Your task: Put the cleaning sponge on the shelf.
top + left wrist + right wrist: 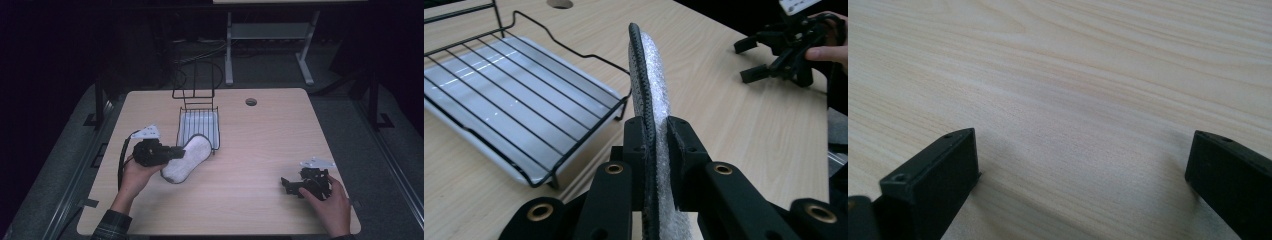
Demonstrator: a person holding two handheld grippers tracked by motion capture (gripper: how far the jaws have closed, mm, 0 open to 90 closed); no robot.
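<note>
Left gripper (176,152) clamps sponge (189,158); right gripper (289,185) rests wide apart

On the table (250,150): 1 wire rack (199,122), 1 white pad (186,160), 2 grippers, left (176,151) and right (286,184)

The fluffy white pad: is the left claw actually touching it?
Touching. In the left gripper view, the left claw has both jaws pressed against the white pad, which stands edge-on between them with no gap.
</note>
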